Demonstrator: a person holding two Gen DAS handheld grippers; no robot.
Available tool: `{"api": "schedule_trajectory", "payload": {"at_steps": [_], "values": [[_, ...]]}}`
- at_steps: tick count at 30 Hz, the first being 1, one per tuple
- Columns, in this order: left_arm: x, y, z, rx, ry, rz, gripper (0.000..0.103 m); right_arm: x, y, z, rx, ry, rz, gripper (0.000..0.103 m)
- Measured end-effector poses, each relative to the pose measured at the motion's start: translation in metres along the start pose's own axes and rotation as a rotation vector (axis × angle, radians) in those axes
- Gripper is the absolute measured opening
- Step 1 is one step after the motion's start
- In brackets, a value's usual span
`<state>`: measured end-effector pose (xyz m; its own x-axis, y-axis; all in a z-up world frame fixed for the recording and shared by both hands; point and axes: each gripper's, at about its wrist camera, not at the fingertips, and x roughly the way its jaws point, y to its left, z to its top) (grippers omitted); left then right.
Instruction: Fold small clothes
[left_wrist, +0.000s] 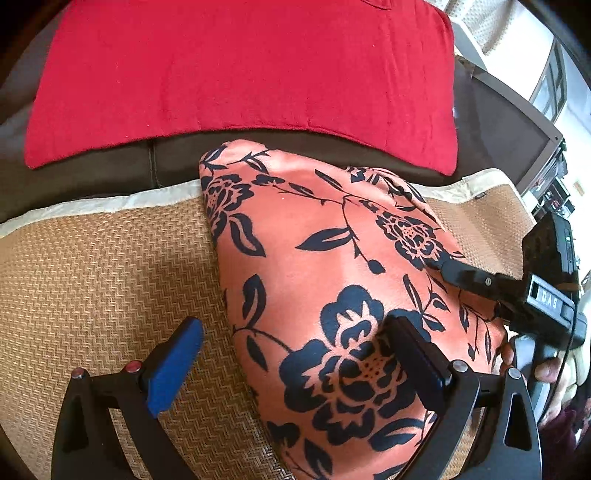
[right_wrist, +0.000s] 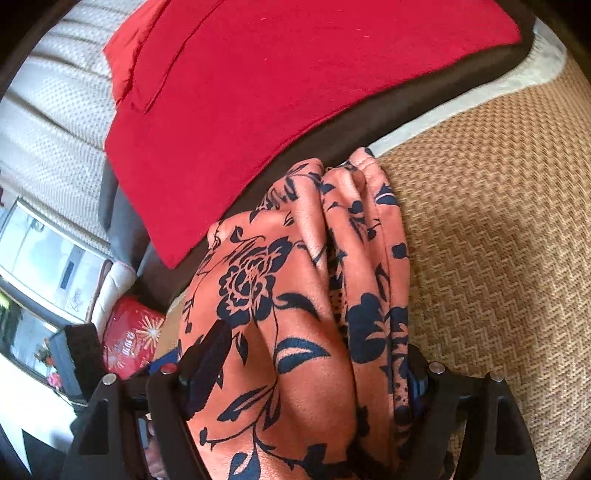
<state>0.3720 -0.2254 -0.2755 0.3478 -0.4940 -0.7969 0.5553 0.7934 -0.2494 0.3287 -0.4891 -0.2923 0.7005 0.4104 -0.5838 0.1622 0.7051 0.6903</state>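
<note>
- On the woven mat (left_wrist: 110, 266), toward its pale far border, lies the orange floral garment (left_wrist: 332, 258), folded flat in left wrist view.
- Right wrist view alone shows its bunched layered edge (right_wrist: 354, 229) and a red printed bag (right_wrist: 129, 336) off the left side.
- Red cloth (left_wrist: 240, 66) spreads on the brown couch (left_wrist: 110, 166) beyond the mat.
- Left gripper (left_wrist: 291, 354): jaws wide apart, holding nothing; blue finger (left_wrist: 173, 365) over mat, other finger over the garment.
- Right gripper (right_wrist: 314, 369): jaws straddle the garment with cloth filling the gap; cannot tell if clamped.
</note>
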Motion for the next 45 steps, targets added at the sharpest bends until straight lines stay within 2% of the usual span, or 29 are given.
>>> {"api": "schedule_trajectory", "payload": {"at_steps": [5,9,12,24,30,36,38,39,40,43,45], "values": [[0.002,-0.001,0.000,-0.023,-0.004,0.009,0.101,0.008,0.009,-0.004,-0.045,-0.016,-0.035,0.080],[0.001,-0.002,-0.001,-0.037,-0.008,0.014,0.101,0.014,0.014,-0.006,-0.056,-0.021,-0.061,0.067],[0.002,-0.005,-0.003,-0.044,-0.011,0.013,0.101,0.018,0.019,-0.007,-0.074,-0.015,-0.072,0.063],[-0.003,-0.012,-0.006,-0.042,-0.007,-0.002,0.101,0.021,0.027,-0.012,-0.103,-0.007,-0.083,0.061],[0.002,0.001,-0.004,-0.073,0.016,-0.044,0.101,0.023,0.020,-0.011,-0.077,-0.014,-0.065,0.062],[0.011,0.016,-0.006,-0.159,0.049,-0.158,0.101,0.022,0.018,-0.010,-0.063,-0.029,-0.058,0.068],[0.009,0.017,-0.007,-0.178,0.041,-0.174,0.100,0.022,0.023,-0.012,-0.085,-0.041,-0.079,0.066],[0.006,0.017,-0.008,-0.176,0.029,-0.173,0.094,0.022,0.025,-0.013,-0.093,-0.046,-0.086,0.063],[0.003,0.014,-0.008,-0.165,0.017,-0.164,0.084,0.021,0.028,-0.014,-0.100,-0.051,-0.091,0.061],[-0.007,0.007,-0.010,-0.126,-0.014,-0.141,0.068,0.016,0.039,-0.017,-0.134,-0.083,-0.120,0.055],[-0.014,0.005,-0.013,-0.103,-0.028,-0.125,0.061,0.012,0.046,-0.019,-0.145,-0.102,-0.130,0.053]]}}
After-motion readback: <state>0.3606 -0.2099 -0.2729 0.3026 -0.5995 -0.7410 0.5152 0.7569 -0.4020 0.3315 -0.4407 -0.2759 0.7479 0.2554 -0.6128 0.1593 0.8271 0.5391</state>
